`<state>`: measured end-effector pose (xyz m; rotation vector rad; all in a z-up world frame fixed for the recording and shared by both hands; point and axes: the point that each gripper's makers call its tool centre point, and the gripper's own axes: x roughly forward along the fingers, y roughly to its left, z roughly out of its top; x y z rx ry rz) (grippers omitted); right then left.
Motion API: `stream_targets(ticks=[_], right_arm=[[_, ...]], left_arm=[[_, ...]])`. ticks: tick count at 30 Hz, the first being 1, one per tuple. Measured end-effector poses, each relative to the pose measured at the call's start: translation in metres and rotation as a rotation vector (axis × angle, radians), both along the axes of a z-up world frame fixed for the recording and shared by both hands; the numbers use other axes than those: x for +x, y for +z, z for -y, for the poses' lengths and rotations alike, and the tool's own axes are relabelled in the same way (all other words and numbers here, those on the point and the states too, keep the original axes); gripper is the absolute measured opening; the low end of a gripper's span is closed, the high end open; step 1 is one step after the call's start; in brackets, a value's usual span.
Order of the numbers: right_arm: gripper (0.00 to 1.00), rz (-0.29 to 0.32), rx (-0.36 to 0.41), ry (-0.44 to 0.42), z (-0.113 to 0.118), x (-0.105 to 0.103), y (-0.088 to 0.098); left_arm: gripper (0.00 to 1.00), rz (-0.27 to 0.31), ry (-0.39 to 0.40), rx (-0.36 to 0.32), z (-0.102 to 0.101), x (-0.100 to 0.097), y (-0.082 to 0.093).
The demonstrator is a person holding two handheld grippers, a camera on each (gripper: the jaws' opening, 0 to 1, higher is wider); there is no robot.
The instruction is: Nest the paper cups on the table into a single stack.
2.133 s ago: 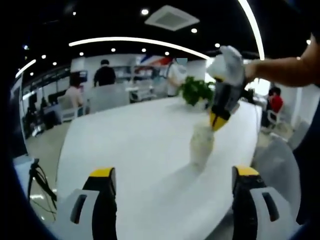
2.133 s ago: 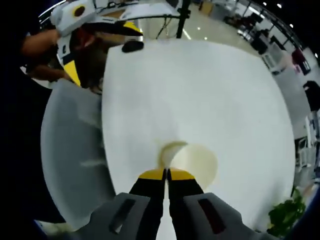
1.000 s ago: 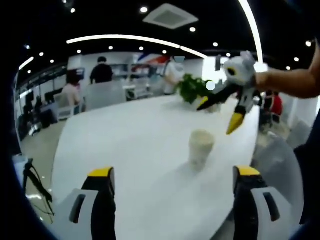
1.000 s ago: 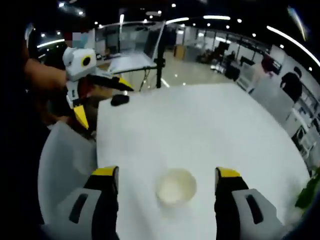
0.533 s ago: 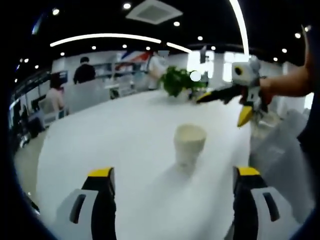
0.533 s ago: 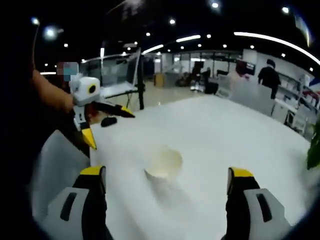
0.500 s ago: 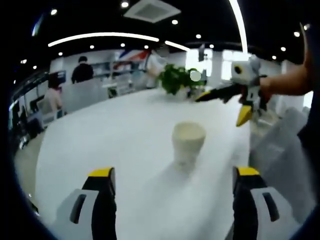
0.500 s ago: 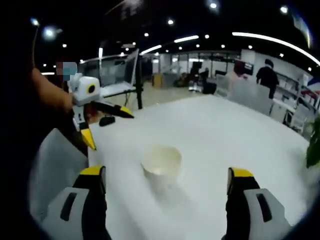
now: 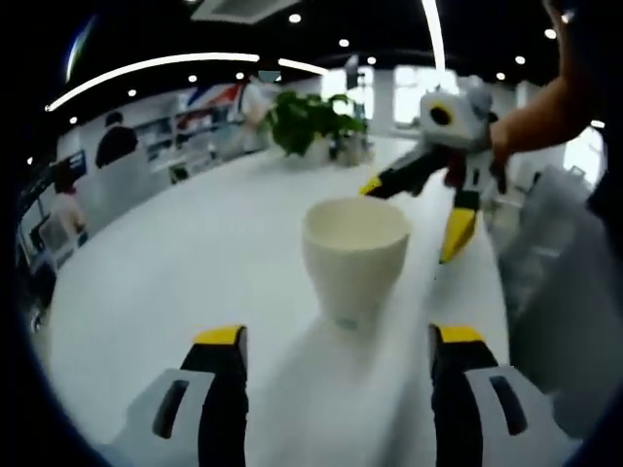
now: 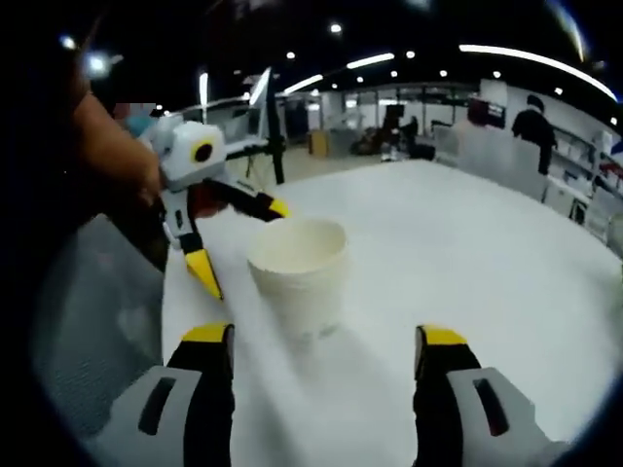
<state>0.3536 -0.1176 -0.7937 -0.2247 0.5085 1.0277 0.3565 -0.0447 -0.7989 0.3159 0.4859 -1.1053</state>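
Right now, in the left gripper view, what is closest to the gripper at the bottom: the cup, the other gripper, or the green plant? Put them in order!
1. Paper cup, just ahead, middle.
2. Right gripper, beyond the cup, right side.
3. Green plant, far end of the table.

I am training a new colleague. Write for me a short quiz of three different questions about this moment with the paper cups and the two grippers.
1. True or false: the paper cup stack stands upright on the white table.
2. Multiple choice: the left gripper is (A) shut on the cups, (B) open with the cups ahead of its jaws, (C) shut and empty.
3. Fill in: in the left gripper view, the right gripper is seen beyond the cups, with its jaws ____.

Key: 1 true. 2 B. 3 open; the potted plant stands farther back on the table.
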Motion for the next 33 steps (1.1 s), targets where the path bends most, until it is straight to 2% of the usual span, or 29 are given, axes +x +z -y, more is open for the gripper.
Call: stream_targets(ticks=[3, 7, 10, 12, 13, 14, 17, 22, 25, 29, 33], right_arm=[[0.64, 0.001, -0.021, 0.062, -0.013, 0.002, -0.007], [0.57, 0.004, -0.036, 0.091, -0.024, 0.007, -0.013], [0.46, -0.003, -0.043, 0.101, -0.027, 0.010, -0.016], [0.36, -0.015, -0.044, 0.123, -0.029, 0.008, -0.018], [0.34, -0.023, -0.045, 0.138, -0.031, 0.006, -0.019], [0.34, -0.010, -0.050, 0.137, -0.032, 0.009, -0.019], [0.34, -0.011, -0.055, 0.133, -0.033, 0.017, -0.017], [0.34, -0.014, -0.038, 0.131, -0.035, 0.038, -0.007], [0.33, 0.006, -0.056, 0.151, -0.038, 0.062, 0.001], [0.33, 0.013, -0.049, 0.163, -0.041, 0.099, 0.011], [0.33, 0.011, -0.081, 0.195, -0.046, 0.128, 0.010]], left_arm=[[0.67, -0.005, -0.039, 0.011, 0.009, 0.005, -0.005], [0.59, -0.009, -0.093, 0.031, 0.017, 0.009, -0.011], [0.53, -0.007, -0.129, 0.041, 0.024, 0.009, -0.012], [0.44, 0.006, -0.146, 0.042, 0.027, 0.010, -0.013], [0.35, 0.010, -0.153, 0.046, 0.028, 0.010, -0.013], [0.34, -0.014, -0.178, 0.060, 0.028, 0.007, -0.017], [0.34, -0.015, -0.152, 0.041, 0.026, 0.017, -0.012], [0.34, -0.014, -0.163, 0.042, 0.024, 0.038, -0.001], [0.34, -0.008, -0.163, 0.063, 0.021, 0.067, 0.007], [0.33, -0.014, -0.133, 0.047, 0.016, 0.101, 0.014], [0.33, -0.031, -0.115, 0.056, 0.014, 0.125, 0.013]])
